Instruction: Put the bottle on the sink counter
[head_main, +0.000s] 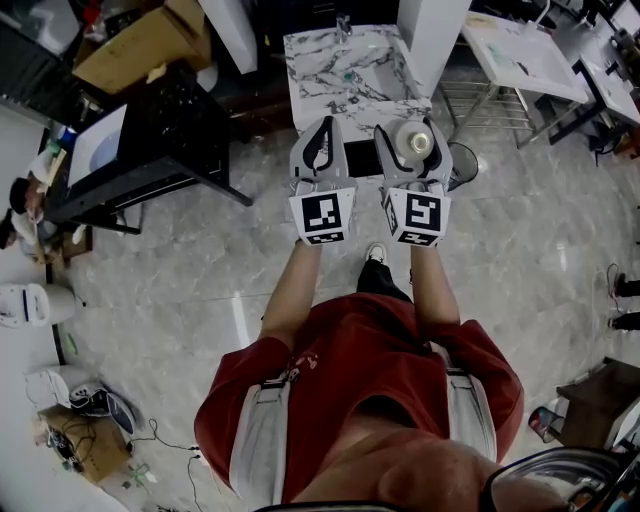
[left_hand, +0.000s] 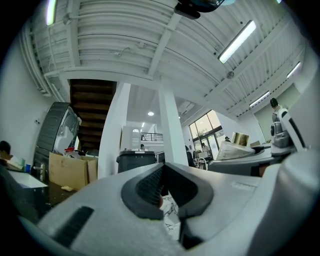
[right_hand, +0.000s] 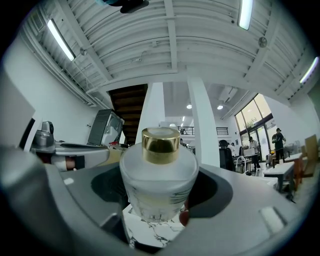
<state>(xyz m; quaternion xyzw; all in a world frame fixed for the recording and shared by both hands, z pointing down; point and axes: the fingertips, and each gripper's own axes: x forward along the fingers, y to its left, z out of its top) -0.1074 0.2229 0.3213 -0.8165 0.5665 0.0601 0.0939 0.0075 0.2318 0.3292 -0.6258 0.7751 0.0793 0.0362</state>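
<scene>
Jaws of the right gripper (head_main: 411, 130) stand wide, clamped on the frosted white bottle (right_hand: 159, 175), which sits upright with its gold cap (right_hand: 160, 139) on top. Those of the left gripper (head_main: 323, 128) are pressed together, empty. Both grippers hover over the floor, just short of the marble sink counter (head_main: 340, 70).

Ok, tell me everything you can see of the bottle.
The bottle is squat and round-shouldered, of frosted white glass or plastic by its look, with a shiny gold cap on top and faint print low on its side, too blurred to read. It stands upright, clamped at its body between the pads of the right claw, which alone touches it. It hangs in the air by the near edge of the marble counter, not yet set down.
</scene>
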